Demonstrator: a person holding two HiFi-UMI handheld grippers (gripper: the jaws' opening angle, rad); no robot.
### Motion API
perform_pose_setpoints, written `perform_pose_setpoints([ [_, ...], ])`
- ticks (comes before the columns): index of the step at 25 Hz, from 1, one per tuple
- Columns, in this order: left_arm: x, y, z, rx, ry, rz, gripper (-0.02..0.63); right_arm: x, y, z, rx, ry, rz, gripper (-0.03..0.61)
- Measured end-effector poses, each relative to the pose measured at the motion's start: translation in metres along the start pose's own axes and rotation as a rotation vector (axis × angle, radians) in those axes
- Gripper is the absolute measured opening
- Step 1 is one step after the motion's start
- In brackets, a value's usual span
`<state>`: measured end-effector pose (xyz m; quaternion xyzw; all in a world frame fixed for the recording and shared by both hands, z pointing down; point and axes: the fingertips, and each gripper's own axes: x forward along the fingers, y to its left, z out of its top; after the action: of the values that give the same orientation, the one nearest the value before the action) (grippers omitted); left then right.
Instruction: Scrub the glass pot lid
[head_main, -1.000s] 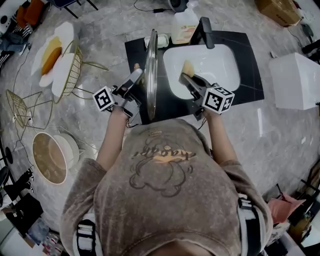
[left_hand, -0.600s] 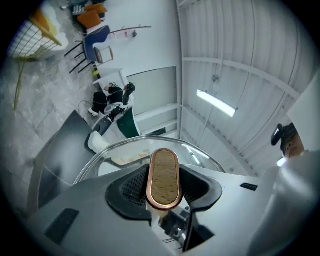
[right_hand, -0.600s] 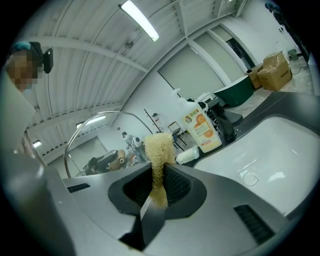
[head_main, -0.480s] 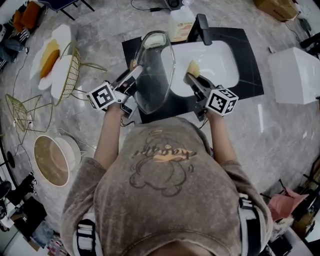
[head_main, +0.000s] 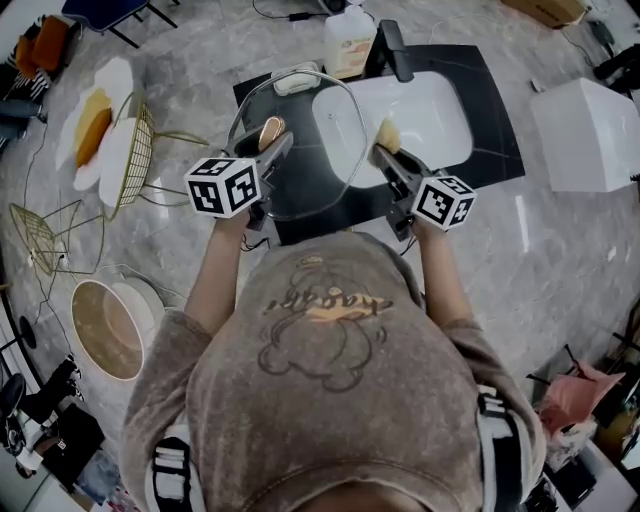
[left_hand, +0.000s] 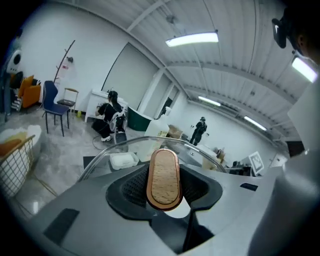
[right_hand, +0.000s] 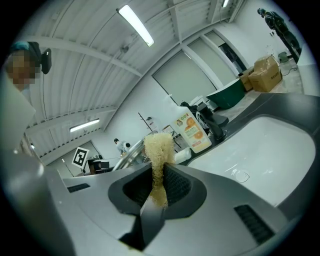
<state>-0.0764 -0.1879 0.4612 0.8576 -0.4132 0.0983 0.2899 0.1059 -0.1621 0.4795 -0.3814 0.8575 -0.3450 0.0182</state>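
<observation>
The glass pot lid (head_main: 312, 160), steel-rimmed, hangs tilted with its top face up over the left edge of the white sink (head_main: 445, 112). My left gripper (head_main: 272, 146) is shut on the lid's wooden knob (head_main: 270, 131). In the left gripper view the knob (left_hand: 164, 175) stands upright between the pads of that gripper (left_hand: 164, 186), and the lid's rim (left_hand: 100, 157) arcs behind it. My right gripper (head_main: 386, 150) is shut on a pale yellow loofah scrubber (head_main: 387, 133) just right of the lid. In the right gripper view the scrubber (right_hand: 158, 149) sticks up from that gripper (right_hand: 159, 186), close to the lid's rim (right_hand: 127, 156).
A black faucet (head_main: 393, 48) and a soap bottle (head_main: 347, 40) stand behind the sink, and a white dish (head_main: 295, 82) sits on the black counter (head_main: 500, 125). Wire baskets (head_main: 140, 145) and plates (head_main: 95, 115) lie left. A round basin (head_main: 105, 325) and a white box (head_main: 590, 120) flank me.
The left gripper has rolled, turning the lid from edge-on and upright to tilted face-up. The right gripper with the scrubber has shifted slightly sideways.
</observation>
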Motion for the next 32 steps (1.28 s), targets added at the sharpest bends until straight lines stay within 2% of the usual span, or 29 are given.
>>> perform_pose_setpoints([
  [3,0.012,0.003,-0.011,0.068,0.059,0.027,0.181,-0.004,-0.002,0.001,0.004,-0.009,-0.015,0.049],
  [12,0.049,0.024,-0.066,0.193,0.237,0.085,0.181,-0.015,-0.008,-0.006,0.019,-0.021,-0.051,0.049],
  [19,0.070,0.030,-0.097,0.227,0.329,0.097,0.181,-0.020,-0.007,-0.013,0.027,-0.018,-0.065,0.049],
  [24,0.083,0.035,-0.114,0.280,0.389,0.110,0.181,-0.023,-0.008,-0.017,0.035,-0.025,-0.074,0.049],
  [32,0.093,0.039,-0.133,0.312,0.453,0.123,0.181,-0.028,-0.010,-0.019,0.049,-0.036,-0.092,0.049],
])
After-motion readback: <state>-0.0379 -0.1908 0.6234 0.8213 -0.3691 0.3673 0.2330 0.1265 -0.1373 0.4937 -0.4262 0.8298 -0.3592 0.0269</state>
